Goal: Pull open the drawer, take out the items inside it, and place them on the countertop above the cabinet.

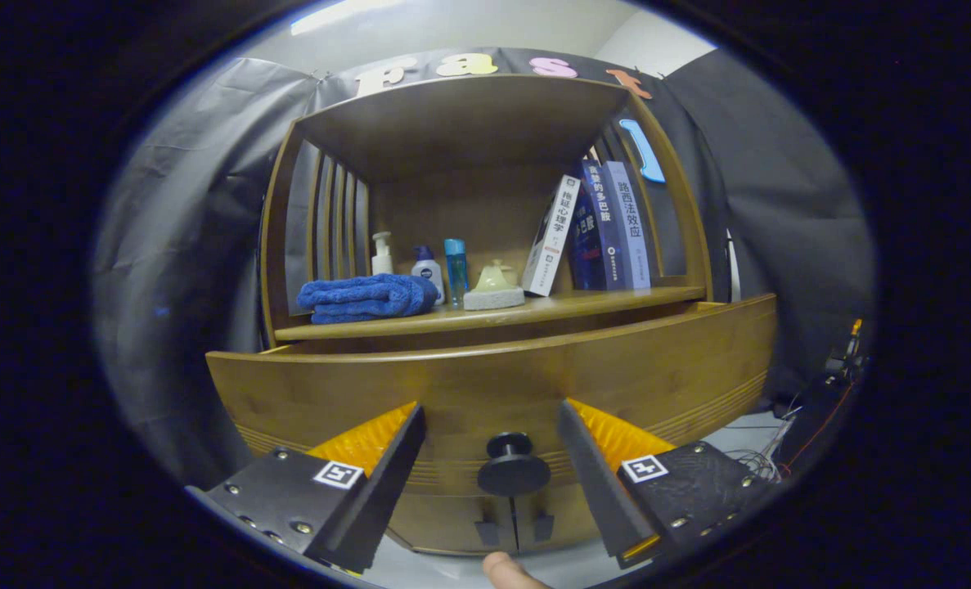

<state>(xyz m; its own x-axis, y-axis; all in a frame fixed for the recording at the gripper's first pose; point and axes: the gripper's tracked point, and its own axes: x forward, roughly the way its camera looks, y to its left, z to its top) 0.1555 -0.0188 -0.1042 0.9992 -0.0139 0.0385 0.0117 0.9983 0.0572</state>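
Note:
A wooden cabinet fills the scene. Its drawer front (493, 384) is a wide curved panel with a dark round knob (511, 466) low in the middle. My gripper (492, 413) is open, with the knob between its two fingers and slightly below the tips, untouched. The drawer stands out a little from the cabinet body; its inside is hidden. The countertop (583, 304) runs just above the drawer, under a wooden hutch.
On the countertop lie a folded blue towel (366, 297), three small bottles (428, 270), a pale soap on a grey dish (493, 288) and leaning books (595, 233). Two lower doors (514, 528) sit under the drawer. A fingertip (508, 571) shows below. Cables (767, 458) lie at right.

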